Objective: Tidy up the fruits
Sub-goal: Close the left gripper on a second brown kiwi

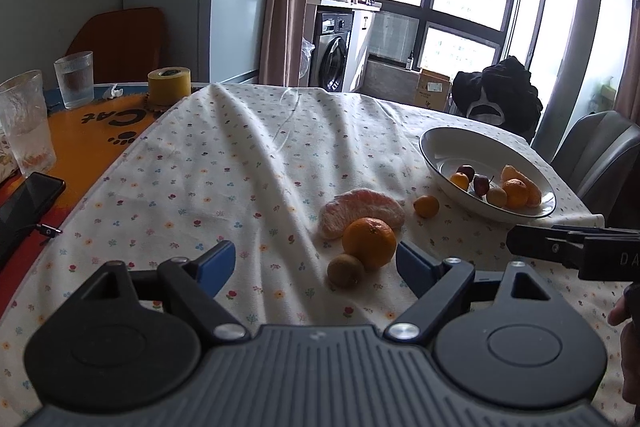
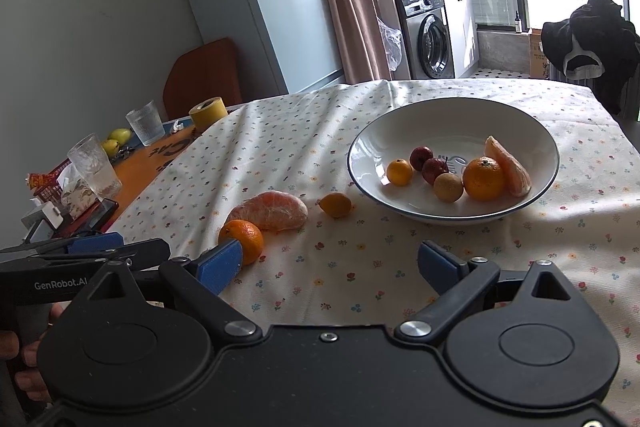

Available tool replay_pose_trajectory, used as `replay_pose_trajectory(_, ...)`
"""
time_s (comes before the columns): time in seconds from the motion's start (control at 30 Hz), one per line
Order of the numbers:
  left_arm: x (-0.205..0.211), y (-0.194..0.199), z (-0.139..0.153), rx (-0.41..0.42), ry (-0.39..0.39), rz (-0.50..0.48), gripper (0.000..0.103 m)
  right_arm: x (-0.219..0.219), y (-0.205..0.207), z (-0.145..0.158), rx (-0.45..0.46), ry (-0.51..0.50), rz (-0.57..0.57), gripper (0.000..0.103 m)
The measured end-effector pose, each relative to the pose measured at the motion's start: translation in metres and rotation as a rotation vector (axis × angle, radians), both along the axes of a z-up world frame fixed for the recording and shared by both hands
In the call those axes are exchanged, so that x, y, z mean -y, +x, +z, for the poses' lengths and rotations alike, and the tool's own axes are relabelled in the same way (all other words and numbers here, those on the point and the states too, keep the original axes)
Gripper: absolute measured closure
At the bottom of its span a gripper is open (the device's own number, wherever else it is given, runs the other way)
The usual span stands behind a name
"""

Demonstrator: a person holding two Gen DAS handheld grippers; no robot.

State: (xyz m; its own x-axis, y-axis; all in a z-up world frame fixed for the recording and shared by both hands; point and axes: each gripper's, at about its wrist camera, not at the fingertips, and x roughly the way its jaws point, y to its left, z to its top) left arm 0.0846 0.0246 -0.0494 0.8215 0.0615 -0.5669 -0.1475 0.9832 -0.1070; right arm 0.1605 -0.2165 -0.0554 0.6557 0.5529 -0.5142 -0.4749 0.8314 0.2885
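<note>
Best to ease the left tongs (image 1: 316, 263), spread wide and empty, forward around the orange (image 1: 369, 242) just ahead, kiwi (image 1: 346, 270) touching it. Right tongs (image 2: 330, 267) likewise apart, level, holding nothing. Farther off, peeled pomelo (image 1: 360, 211), kumquat (image 1: 426, 206), then bowl (image 2: 452, 217) of fruit.

Tablecloth (image 2: 400, 259) matt printed cloth, creased. Bowl (image 2: 448, 107) glossy white ceramic. Orange (image 1: 369, 242) dimpled, slight sheen. Peeled segment (image 2: 270, 210) fibrous, matt. Glasses (image 1: 74, 79) ribbed clear glass. Gripper pads (image 1: 218, 261) matt blue plastic.
</note>
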Motion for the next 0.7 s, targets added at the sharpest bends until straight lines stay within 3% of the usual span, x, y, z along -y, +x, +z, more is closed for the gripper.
replay_pose_trajectory(0.2, -0.001, 0.009, -0.014, -0.030, -0.022, -0.010, 0.036, -0.004, 0.006, -0.008, -0.013, -0.004, -0.004, 0.008)
replay_pose_trajectory(0.53, 0.004, 0.022, -0.025, -0.042, -0.043, -0.032, 0.053, -0.014, 0.012, -0.015, -0.025, -0.022, 0.016, 0.008)
replay_pose_trajectory(0.6, 0.005, 0.024, -0.027, -0.038, -0.046, -0.039, 0.063, -0.016, 0.014, -0.016, -0.029, -0.020, 0.020, 0.008)
replay_pose_trajectory(0.7, 0.005, 0.026, -0.027, -0.030, -0.061, -0.051, 0.069, -0.019, 0.017, -0.018, -0.032, -0.024, 0.024, 0.008)
